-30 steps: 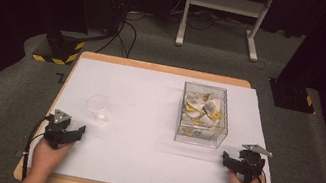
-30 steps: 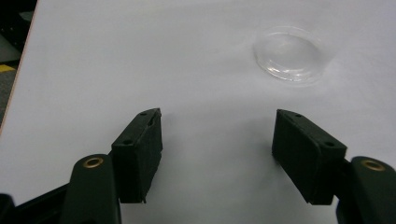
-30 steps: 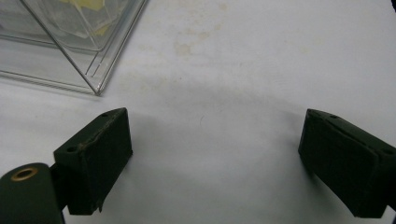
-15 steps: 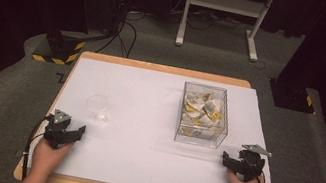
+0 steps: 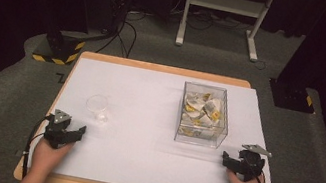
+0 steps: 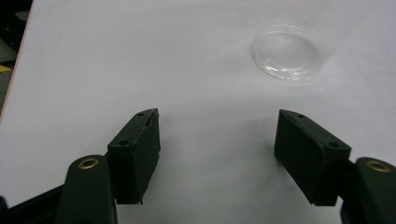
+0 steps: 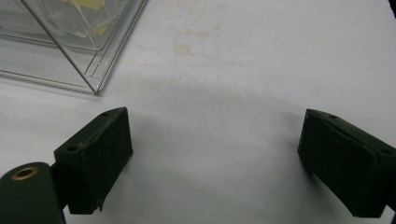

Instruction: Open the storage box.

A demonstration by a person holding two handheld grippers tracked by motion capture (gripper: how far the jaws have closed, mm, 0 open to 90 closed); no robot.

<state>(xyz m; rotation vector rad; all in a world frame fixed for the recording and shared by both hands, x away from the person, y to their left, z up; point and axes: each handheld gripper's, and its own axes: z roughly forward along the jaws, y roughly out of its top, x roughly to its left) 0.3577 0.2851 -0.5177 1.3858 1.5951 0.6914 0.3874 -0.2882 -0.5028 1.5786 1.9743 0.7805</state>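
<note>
The left claw (image 5: 73, 132) rests on the white-covered counter (image 5: 146, 119), jaws spread wide and empty, with the small clear plastic cup (image 5: 97, 106) just ahead of it. The right claw (image 5: 230, 161) (equally wide and empty) sits near the corner of the clear square plastic box of yellow-and-white packets (image 5: 203, 115).

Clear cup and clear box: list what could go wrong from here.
1. The clear cup is see-through on the white table, so the open left gripper could misjudge its rim and tip it.
2. The right gripper, open, rests near a corner of the clear box; its fingers may nudge the box.
</note>
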